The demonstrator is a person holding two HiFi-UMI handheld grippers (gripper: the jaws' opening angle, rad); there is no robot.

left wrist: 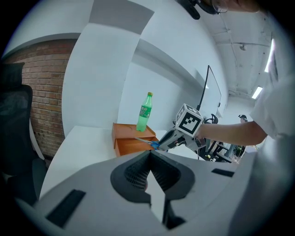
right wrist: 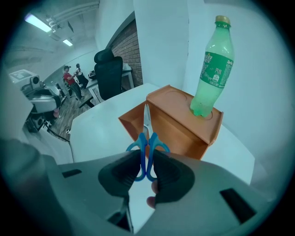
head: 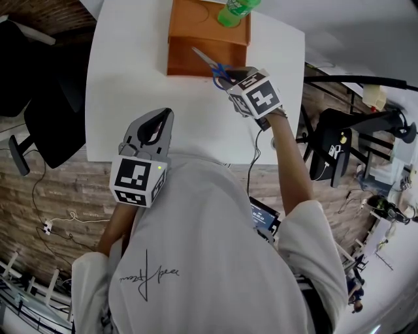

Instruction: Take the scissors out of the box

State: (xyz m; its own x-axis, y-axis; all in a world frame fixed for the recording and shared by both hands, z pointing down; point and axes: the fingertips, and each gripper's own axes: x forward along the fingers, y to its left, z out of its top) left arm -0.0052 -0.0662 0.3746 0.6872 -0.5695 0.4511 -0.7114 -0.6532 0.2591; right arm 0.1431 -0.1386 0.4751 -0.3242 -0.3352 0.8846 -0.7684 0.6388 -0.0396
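The scissors [head: 209, 61], blue-handled with steel blades, are clamped by their handles in my right gripper [head: 230, 76], which is shut on them. Their blades point up and away over the near, open part of the orange box [head: 196, 40]. In the right gripper view the blue handles [right wrist: 146, 148] sit between the pads, and the box [right wrist: 177, 124] lies just beyond. My left gripper [head: 166, 117] hovers near the table's front edge, shut and holding nothing. The left gripper view shows the box [left wrist: 130, 138] and the right gripper [left wrist: 168, 140] with the scissors [left wrist: 148, 143] ahead.
A green plastic bottle [head: 236, 9] stands on the box's far lid. The box sits at the back of a white table [head: 130, 78]. A black chair [head: 46, 111] stands to the left, another [head: 339, 137] to the right, and cables lie on the floor.
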